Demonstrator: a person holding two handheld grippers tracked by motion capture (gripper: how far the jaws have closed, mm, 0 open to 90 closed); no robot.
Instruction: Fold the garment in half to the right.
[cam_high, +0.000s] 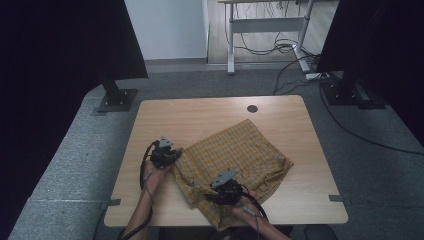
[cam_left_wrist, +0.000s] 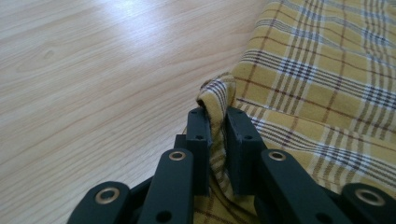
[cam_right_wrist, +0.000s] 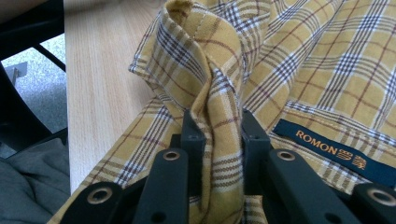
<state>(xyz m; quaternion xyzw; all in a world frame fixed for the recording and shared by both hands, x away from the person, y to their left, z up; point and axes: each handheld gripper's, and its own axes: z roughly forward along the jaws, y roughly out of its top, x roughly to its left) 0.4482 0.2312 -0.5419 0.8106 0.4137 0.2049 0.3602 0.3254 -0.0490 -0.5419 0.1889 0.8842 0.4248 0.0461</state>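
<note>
Both tongs are clamped on the shirt (cam_high: 235, 152), which lies rumpled on the bench (cam_high: 165, 117), near the front edge. Left tongs (cam_left_wrist: 217, 114) pinch a small fold at the shirt's left edge; right tongs (cam_high: 224, 191) bite a thick bunched fold near the collar, close to the navy label (cam_right_wrist: 334, 150). To do this well, I'd say: keep both grips firm, move the hands evenly and keep the cloth taut between them, so no fold slips out. The shirt is yellow plaid with dark and white lines, soft, creased, partly doubled over itself.
</note>
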